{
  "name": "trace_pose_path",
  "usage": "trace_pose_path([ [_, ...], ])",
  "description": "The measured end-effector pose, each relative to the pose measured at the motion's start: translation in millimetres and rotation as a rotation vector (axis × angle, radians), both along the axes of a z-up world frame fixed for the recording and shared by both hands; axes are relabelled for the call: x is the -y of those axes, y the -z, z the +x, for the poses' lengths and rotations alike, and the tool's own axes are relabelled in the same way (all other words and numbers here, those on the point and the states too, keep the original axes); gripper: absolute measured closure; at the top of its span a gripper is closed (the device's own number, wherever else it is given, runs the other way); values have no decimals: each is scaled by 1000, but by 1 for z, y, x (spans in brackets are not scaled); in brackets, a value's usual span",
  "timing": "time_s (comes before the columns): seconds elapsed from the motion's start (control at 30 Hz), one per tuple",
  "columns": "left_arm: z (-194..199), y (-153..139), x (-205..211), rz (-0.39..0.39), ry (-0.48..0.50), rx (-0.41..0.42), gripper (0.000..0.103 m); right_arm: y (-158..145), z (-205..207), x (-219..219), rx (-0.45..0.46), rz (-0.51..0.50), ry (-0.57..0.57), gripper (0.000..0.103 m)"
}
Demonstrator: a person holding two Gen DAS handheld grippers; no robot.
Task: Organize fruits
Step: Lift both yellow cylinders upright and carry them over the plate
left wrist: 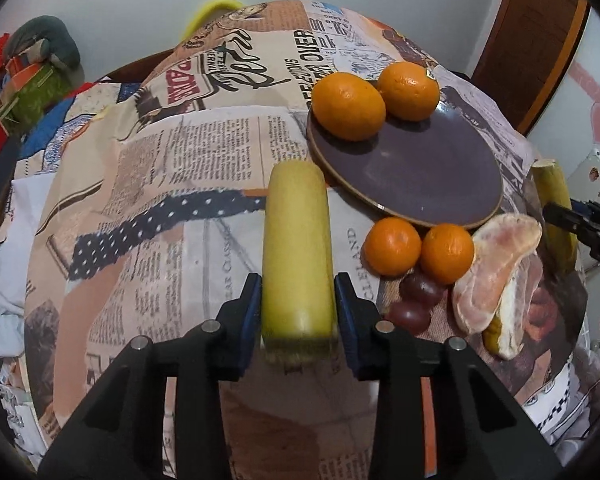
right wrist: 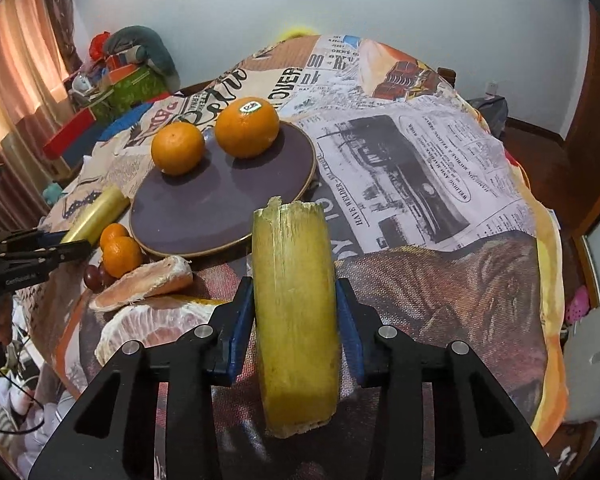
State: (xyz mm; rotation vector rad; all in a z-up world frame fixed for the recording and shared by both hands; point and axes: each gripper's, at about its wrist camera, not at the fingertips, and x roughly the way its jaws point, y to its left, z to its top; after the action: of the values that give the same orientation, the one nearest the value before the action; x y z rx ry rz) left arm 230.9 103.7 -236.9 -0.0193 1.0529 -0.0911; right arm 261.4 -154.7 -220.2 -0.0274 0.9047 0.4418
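The left gripper [left wrist: 298,300] is clamped on a smooth yellow cane piece [left wrist: 296,252]; the right gripper [right wrist: 296,328] is clamped on a second cane piece [right wrist: 294,316] with a torn end; further out, the purple plate [left wrist: 420,168] carries two oranges [left wrist: 349,106]; two mandarins [left wrist: 392,246], grapes [left wrist: 418,300] and pomelo segments [left wrist: 496,272] lie just beside the plate on the newspaper-print cloth [left wrist: 204,152].

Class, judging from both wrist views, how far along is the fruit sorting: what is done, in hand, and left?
Done: two large oranges sit on the purple plate.
In hand: the left gripper and right gripper each clamp a yellow cane piece.
Left: two small tangerines, grapes and pomelo segments lie on the cloth.
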Motion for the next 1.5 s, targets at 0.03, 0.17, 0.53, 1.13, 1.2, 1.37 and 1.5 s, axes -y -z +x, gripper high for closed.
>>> trace_pose_path([
  [0.03,4,0,0,-6,2,-3,68,-1,0,0,2,1,0,67],
  [0.17,24,6,-1,-25,4,-24,67,-2,3,1,7,10,2,67],
  [0.53,49,8,-1,-28,-17,1,66,-8,9,2,21,37,11,67],
  [1.13,10,-71,13,-62,-18,210,67,-47,9,-5,126,83,4,67],
  [1.2,10,-76,18,-73,-5,224,67,-49,10,-7,131,86,0,67],
  [1.37,12,-81,36,-90,34,234,67,-51,14,-14,142,94,-9,67],
  [1.5,20,-76,50,-114,65,219,67,-49,20,-20,139,98,-18,67],
])
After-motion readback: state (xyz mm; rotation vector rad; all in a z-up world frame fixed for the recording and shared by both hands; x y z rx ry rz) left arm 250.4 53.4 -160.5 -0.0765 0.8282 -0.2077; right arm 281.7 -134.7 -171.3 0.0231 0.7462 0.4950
